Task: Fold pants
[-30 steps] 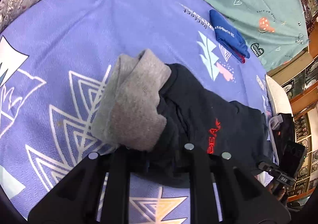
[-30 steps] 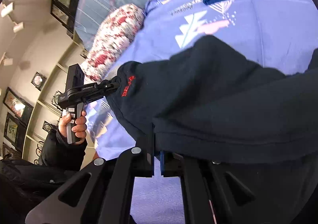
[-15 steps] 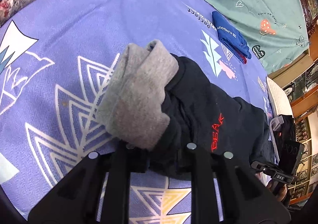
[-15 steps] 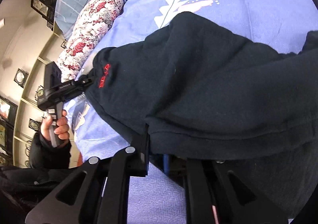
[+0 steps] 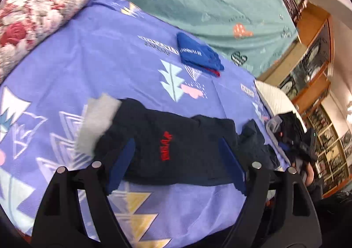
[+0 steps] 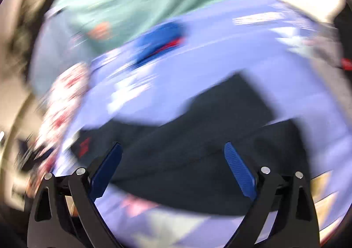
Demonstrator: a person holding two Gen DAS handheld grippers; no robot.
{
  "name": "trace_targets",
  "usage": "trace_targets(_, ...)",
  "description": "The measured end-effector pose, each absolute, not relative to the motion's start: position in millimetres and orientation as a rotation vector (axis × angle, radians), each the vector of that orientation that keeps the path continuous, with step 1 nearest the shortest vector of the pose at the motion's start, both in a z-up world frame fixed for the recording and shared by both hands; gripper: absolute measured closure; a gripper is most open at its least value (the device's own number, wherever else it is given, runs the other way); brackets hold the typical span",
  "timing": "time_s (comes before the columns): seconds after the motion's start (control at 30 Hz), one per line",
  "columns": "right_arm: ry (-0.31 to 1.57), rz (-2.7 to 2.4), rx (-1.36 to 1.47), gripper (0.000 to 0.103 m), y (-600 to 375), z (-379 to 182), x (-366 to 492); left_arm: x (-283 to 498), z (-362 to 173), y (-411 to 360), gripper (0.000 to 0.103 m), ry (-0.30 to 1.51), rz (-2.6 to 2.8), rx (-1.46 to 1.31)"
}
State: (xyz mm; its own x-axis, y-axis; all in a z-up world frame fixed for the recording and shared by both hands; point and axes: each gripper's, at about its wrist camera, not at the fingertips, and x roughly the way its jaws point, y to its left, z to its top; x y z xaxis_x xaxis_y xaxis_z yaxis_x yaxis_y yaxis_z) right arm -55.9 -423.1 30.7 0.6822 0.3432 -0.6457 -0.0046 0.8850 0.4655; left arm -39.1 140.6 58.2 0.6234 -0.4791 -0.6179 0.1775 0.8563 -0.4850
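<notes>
The black pants (image 5: 171,149) with red lettering lie folded on the purple bedspread (image 5: 105,56), their grey lining (image 5: 96,122) showing at the left end. My left gripper (image 5: 176,153) hovers just above them, its jaws opening wide, blue pads (image 5: 123,166) apart and pressing on nothing. In the blurred right wrist view the same pants (image 6: 198,149) lie flat below my right gripper (image 6: 173,155), whose jaws are also opening, with only air between the pads (image 6: 239,171).
A folded blue garment (image 5: 198,54) lies farther back on the bedspread, near the teal sheet (image 5: 220,1). A floral pillow (image 5: 33,12) sits at the left, a white pillow (image 5: 275,98) and a heap of dark clothes (image 5: 290,129) at the right.
Both grippers have let go of the black pants and spread their jaws. The pants now lie flat, the grey lining less bunched. Both hands pulled back and up; the right one swung sideways.
</notes>
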Motion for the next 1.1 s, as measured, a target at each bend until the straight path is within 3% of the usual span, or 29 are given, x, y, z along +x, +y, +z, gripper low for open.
trace_targets(0.23, 1.030, 0.045, 0.336, 0.027, -451, -32, 41, 7, -6, 111, 0.023, 0.960, -0.359, -0.444)
trace_targets(0.27, 1.054, 0.041, 0.317, 0.042, -446, -37, 47, 9, -12, 112, 0.023, 0.968, -0.353, -0.457)
trace_targets(0.33, 1.048, 0.079, 0.265, 0.091, -439, -35, 47, 6, -17, 115, 0.023, 0.969, -0.354, -0.469)
trace_targets(0.67, 0.676, 0.150, 0.320, 0.094, -473, 119, -66, 11, -21, 109, 0.018, 0.977, -0.362, -0.420)
trace_targets(0.73, 0.699, 0.121, 0.342, 0.094, -483, 116, -89, 11, -21, 109, 0.017, 0.975, -0.366, -0.416)
trace_targets(0.9, 0.900, 0.063, 0.413, 0.094, -486, 32, -113, 8, -23, 109, 0.017, 0.969, -0.383, -0.395)
trace_targets(1.1, 0.897, 0.078, 0.557, 0.094, -502, -2, -126, 7, -22, 108, 0.017, 0.978, -0.386, -0.373)
